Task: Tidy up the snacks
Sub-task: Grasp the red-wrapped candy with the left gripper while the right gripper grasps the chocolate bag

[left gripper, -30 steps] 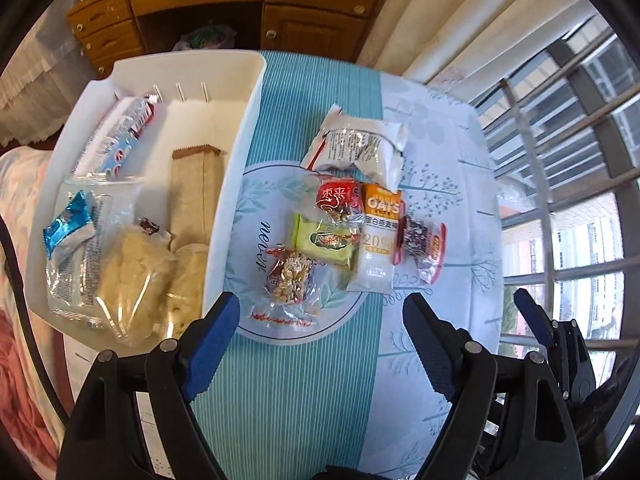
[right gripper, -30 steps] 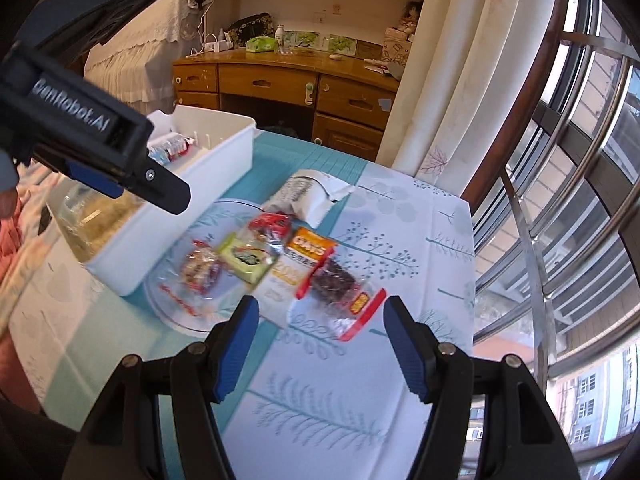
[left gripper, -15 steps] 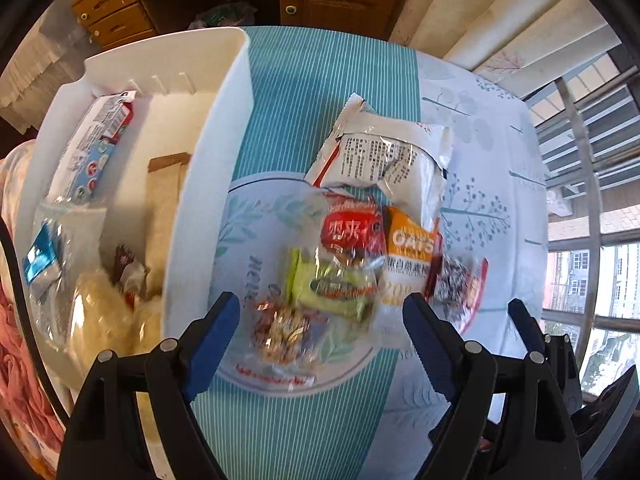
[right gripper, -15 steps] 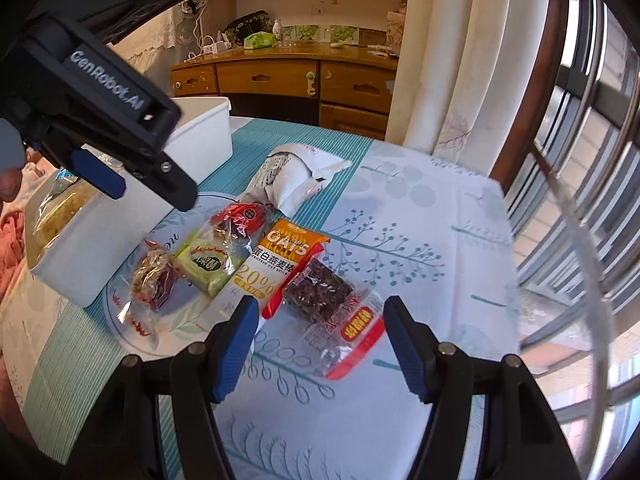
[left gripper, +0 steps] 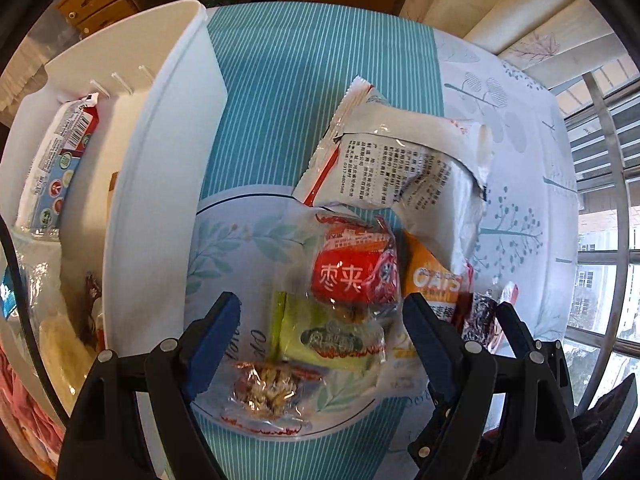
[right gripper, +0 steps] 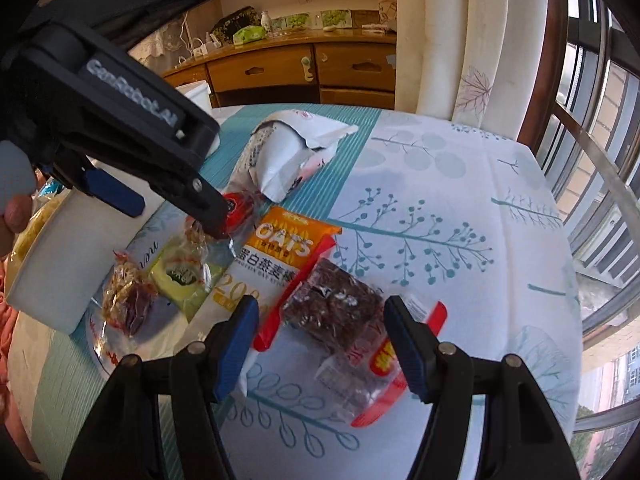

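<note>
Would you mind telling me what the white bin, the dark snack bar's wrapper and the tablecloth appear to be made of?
White bin: apparently rigid plastic, smooth and matte, with a moulded rounded rim.
Dark snack bar's wrapper: clear glossy plastic film; it crinkles, glints and shows the bar inside.
Tablecloth: probably wipeable vinyl or coated fabric with a printed pattern and slight sheen, though this is uncertain.

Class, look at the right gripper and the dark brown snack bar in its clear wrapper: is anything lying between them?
Nothing visible does. The right gripper is open, its fingers either side of the dark brown snack bar, which lies uncovered, one edge overlapping the oats packet.
</note>
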